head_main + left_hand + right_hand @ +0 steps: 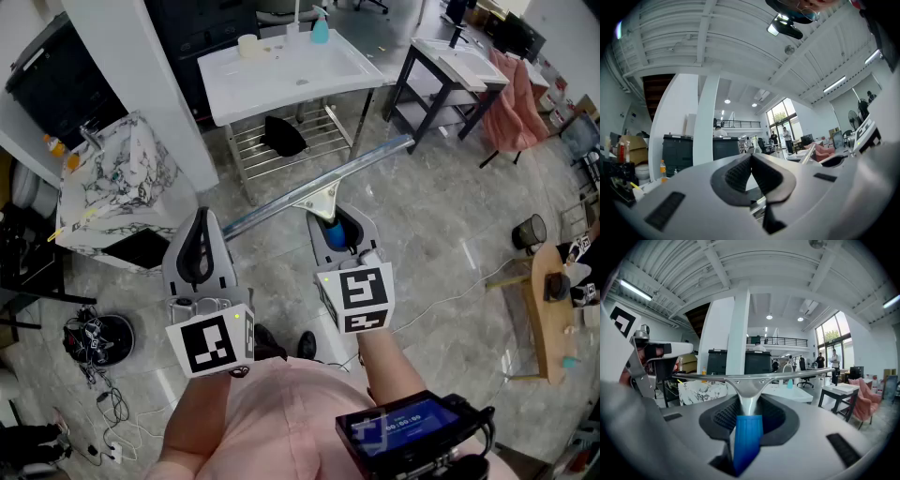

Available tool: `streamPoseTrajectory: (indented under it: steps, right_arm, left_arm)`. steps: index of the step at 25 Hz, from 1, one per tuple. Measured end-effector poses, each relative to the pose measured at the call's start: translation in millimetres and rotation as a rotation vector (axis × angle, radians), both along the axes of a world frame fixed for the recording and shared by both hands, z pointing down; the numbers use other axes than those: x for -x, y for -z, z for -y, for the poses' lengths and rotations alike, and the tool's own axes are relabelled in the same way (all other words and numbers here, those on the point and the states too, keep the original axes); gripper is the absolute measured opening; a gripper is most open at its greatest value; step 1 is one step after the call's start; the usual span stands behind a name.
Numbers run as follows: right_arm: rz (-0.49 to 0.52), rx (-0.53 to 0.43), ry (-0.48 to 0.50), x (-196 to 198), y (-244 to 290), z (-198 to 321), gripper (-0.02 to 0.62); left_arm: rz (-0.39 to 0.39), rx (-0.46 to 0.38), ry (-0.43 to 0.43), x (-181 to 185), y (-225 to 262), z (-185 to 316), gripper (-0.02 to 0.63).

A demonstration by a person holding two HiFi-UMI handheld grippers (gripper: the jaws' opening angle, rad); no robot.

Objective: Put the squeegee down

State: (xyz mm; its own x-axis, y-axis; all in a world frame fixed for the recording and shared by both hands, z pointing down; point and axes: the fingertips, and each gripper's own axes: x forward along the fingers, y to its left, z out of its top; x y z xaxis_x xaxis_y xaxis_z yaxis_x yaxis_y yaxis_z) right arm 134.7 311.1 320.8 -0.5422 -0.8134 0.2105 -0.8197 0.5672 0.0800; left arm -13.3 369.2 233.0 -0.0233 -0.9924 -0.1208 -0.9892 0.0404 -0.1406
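The squeegee (319,183) has a long metal blade bar and a blue handle (746,437). My right gripper (339,230) is shut on that handle, and the blade (754,377) stretches crosswise in front of the jaws, held in the air above the floor. My left gripper (199,246) is beside it on the left, its pads (740,174) closed together with nothing between them. The blade's left end reaches past the left gripper's tip in the head view.
A white sink table (286,70) with a wire shelf stands straight ahead, a blue bottle (320,28) on it. A marble-patterned basin (117,187) is at left, a dark side table (450,70) at right, a wooden stand (544,300) far right. Cables (103,412) lie on the floor.
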Motion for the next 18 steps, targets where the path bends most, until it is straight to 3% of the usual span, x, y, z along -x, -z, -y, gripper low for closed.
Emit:
streamPoseTrajectory:
  steps: [18]
  right_arm:
    - [0.023, 0.014, -0.022, -26, -5, 21, 0.109]
  left_arm:
    - [0.003, 0.021, -0.004, -19, -10, 16, 0.009]
